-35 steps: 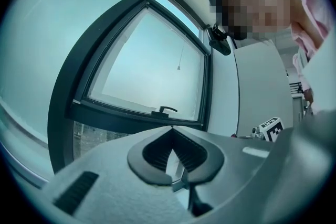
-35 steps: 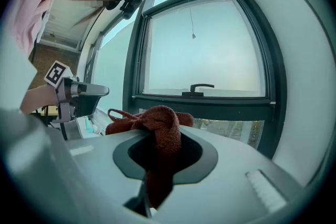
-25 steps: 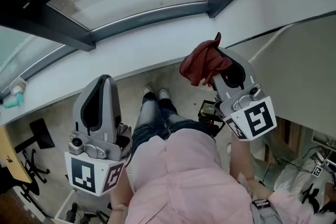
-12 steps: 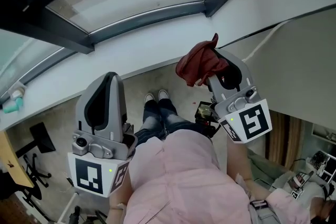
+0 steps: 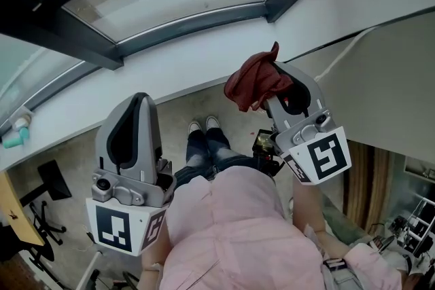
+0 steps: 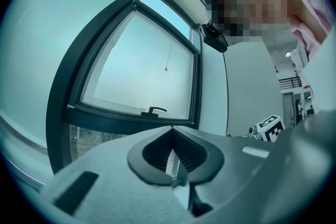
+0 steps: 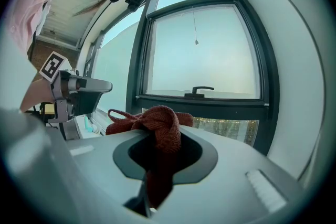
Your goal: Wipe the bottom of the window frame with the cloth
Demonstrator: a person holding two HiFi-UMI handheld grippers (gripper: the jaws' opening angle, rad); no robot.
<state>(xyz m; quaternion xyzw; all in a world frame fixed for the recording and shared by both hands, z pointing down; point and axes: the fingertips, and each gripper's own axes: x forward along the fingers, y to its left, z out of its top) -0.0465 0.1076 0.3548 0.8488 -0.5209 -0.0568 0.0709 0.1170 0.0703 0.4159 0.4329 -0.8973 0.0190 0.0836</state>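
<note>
Head view, right claw [image 5: 272, 94]: clamped on the cloth [image 5: 257, 83], tip raised toward the window.
Head view, cloth: dark red, bunched over the claw tip, in front of the white sill [image 5: 163, 71]; below the window frame [image 5: 190, 20] and apart from it.
Head view, left claw [image 5: 136, 101]: lower and to the left, well apart from the cloth, tip pointing up toward the sill.
Head view, sill: small teal bottle [image 5: 16, 132] at its far left end.
Head view, floor: pair of shoes [image 5: 200, 125] between the two claws, seen from above.

Left gripper view, left claw: jaws together at the tips, nothing between them.
Left gripper view, window frame: dark, bottom bar straight ahead above the jaw tips, with a handle [image 6: 153, 110] on it.
Left gripper view, right side: marker cube [image 6: 271, 127] of the other claw at the edge of the picture.

Right gripper view, right claw: jaws closed on the cloth, one fold running down between them, the rest heaped on top.
Right gripper view, window frame: bottom bar and handle beyond the cloth, not touched by it.
Right gripper view, left claw: off to the left, beside the sill.
</note>
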